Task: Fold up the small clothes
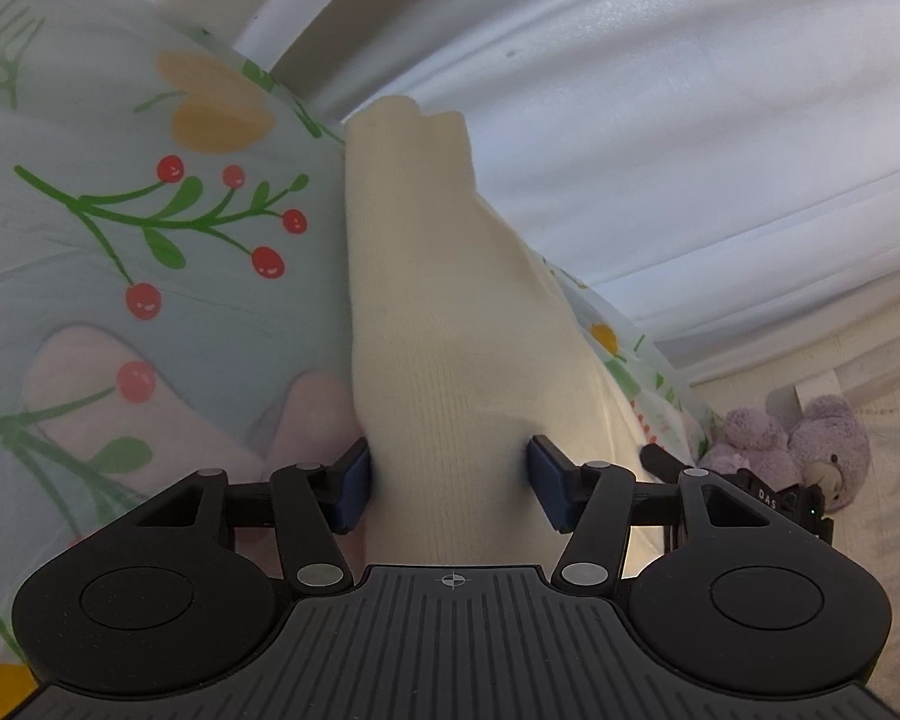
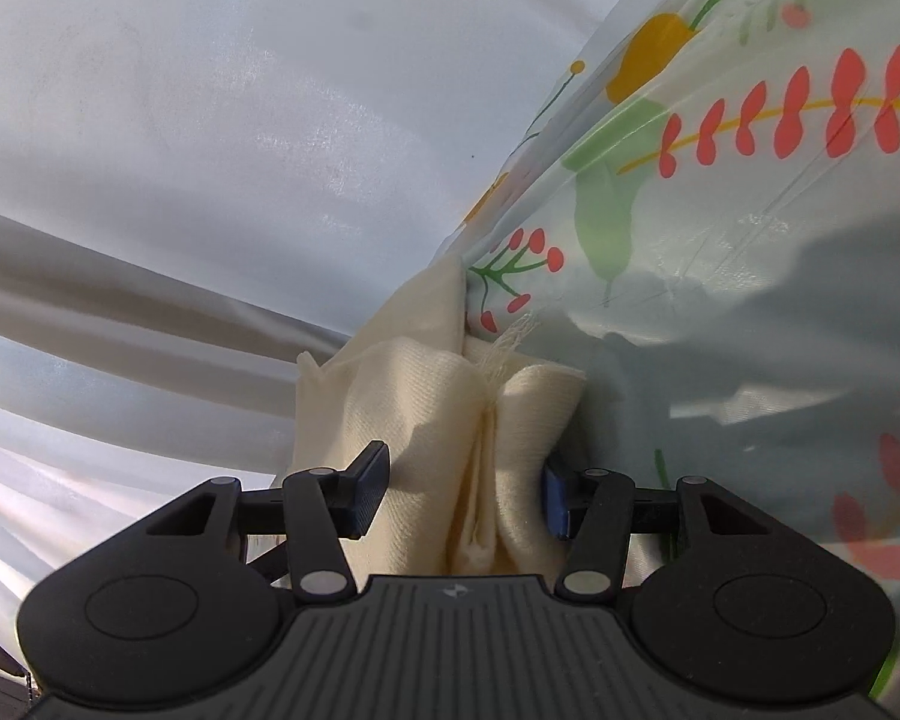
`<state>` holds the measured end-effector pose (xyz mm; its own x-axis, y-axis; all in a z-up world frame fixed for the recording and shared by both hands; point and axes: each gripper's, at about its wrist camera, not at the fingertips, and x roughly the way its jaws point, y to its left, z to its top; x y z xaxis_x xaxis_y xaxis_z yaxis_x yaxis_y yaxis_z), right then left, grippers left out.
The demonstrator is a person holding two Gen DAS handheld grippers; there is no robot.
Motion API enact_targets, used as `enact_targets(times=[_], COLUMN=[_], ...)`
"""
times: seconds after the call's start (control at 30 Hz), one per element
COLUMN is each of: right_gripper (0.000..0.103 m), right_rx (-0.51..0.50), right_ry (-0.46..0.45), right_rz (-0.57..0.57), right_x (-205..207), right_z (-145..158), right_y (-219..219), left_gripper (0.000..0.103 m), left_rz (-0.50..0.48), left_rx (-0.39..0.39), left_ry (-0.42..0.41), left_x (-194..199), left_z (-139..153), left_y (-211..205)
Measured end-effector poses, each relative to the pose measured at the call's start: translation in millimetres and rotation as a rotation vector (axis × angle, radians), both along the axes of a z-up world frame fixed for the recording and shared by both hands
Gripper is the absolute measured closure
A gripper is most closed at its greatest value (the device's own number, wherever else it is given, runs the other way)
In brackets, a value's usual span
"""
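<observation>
A cream knitted garment (image 1: pixel 444 324) lies on a pale floral tablecloth (image 1: pixel 150 228). My left gripper (image 1: pixel 447 483) is open, its blue pads (image 1: pixel 354 489) on either side of the cloth, which runs between them and away from the camera. In the right wrist view the same cream garment (image 2: pixel 432 414) is bunched in folds against the floral tablecloth (image 2: pixel 720 228). My right gripper (image 2: pixel 462 495) is open too, its pads (image 2: pixel 369 489) flanking the bunched cloth. Whether either pair of pads presses the cloth I cannot tell.
White curtains (image 1: pixel 660 120) hang behind the table and fill the left of the right wrist view (image 2: pixel 180 150). A purple plush bear (image 1: pixel 810 444) lies on the floor at the right. Part of the other black gripper (image 1: pixel 768 498) shows near it.
</observation>
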<state>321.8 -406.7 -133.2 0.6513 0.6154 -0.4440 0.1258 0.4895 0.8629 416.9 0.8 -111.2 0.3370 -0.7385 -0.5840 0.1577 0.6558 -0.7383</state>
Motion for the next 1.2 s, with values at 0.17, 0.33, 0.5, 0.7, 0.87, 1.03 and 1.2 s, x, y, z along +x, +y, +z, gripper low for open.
enact_targets(times=[0.17,0.33,0.5,0.7,0.87,1.03,1.2], right_gripper=[0.057,0.066,0.069,0.069,0.069,0.050,0.047], right_rx=[-0.061,-0.113,-0.128,-0.166,-0.178,-0.410,-0.697], right_ry=[-0.016,-0.008,-0.044,-0.096,-0.102,-0.037,-0.214], right_rz=[0.056,0.042,0.050,0.158,0.240,0.198,0.071], right_x=[15,17,9,-8,-23,-36,-53], right_z=[6,15,38,68,70,72,110], right_y=[23,41,64,112,155,178,187], left_gripper=[0.055,0.067,0.069,0.069,0.068,0.059,0.059], left_rz=[0.006,-0.024,-0.015,0.004,0.041,0.120,0.302], left_rx=[-0.015,0.062,0.073,0.155,0.238,0.436,0.472], left_ry=[0.003,-0.130,-0.166,-0.240,-0.235,-0.208,-0.270], left_x=[2,-11,-22,-64,-94,-117,-122], left_z=[-5,16,41,76,82,69,78], left_y=[-1,-10,-9,17,47,66,86])
